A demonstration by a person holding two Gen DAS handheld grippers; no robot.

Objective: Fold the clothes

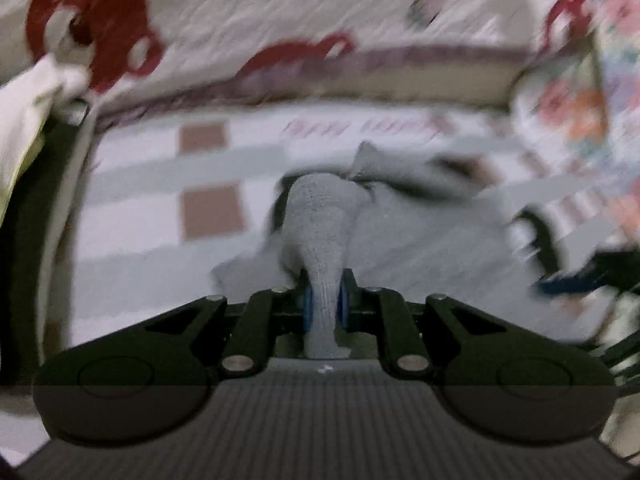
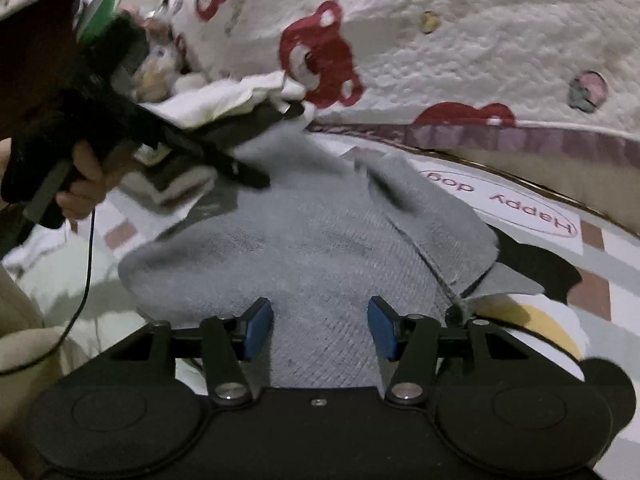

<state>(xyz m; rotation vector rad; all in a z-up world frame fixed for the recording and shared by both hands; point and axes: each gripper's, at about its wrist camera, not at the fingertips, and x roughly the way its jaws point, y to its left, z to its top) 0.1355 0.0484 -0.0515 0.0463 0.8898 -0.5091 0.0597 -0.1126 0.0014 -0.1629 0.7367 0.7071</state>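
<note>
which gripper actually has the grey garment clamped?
The left gripper: shut on a bunched strip of the grey garment. The right gripper is open over it.

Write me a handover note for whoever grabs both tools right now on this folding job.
Left tool: shut on a bunched edge of the grey knitted garment, lifted off the sheet.
Right tool: open, blue pads either side of the grey knit's near edge, nothing gripped.
The garment lies spread and rumpled on the checked bed sheet, beside the white quilt with red bears.
Done: one edge picked up.
Left: close the right tool on the near edge, then probably fold; no neat fold visible yet.
</note>
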